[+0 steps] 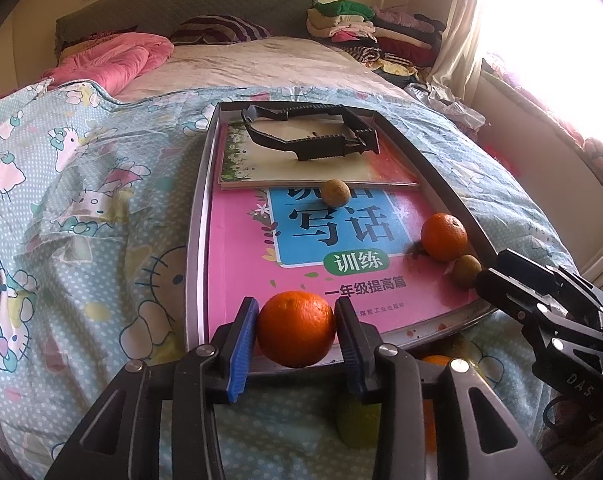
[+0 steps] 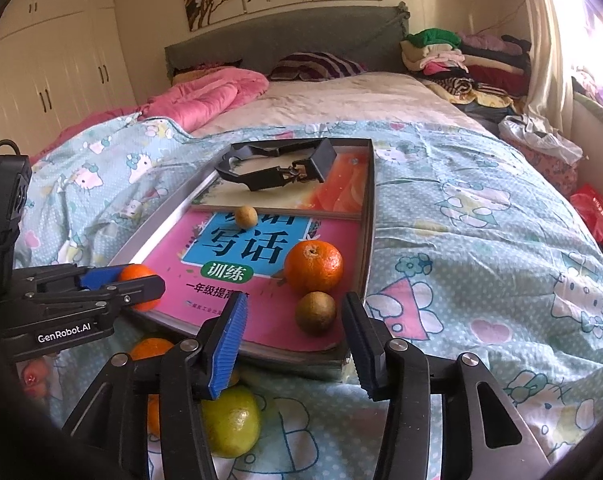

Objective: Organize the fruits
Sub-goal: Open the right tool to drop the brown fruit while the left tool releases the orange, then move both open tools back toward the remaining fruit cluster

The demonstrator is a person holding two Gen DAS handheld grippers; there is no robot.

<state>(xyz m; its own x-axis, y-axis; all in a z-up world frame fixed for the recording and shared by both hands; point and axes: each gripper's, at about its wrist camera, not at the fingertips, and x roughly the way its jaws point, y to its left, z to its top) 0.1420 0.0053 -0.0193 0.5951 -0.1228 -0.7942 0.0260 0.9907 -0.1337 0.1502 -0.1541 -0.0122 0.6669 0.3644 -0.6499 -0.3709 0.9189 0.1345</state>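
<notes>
Left tongs (image 1: 296, 330) gripping orange (image 1: 296, 328), tray (image 1: 197, 216) on bed (image 1: 81, 208)

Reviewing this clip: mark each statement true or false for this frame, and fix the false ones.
1. The left gripper holds an orange. True.
2. The right gripper grips a kiwi. False: its fingers are open and empty; the kiwi lies ahead on the tray.
3. A second orange sits on the tray. True.
4. The green fruit is on the tray. False: it lies on the bedspread.
</notes>
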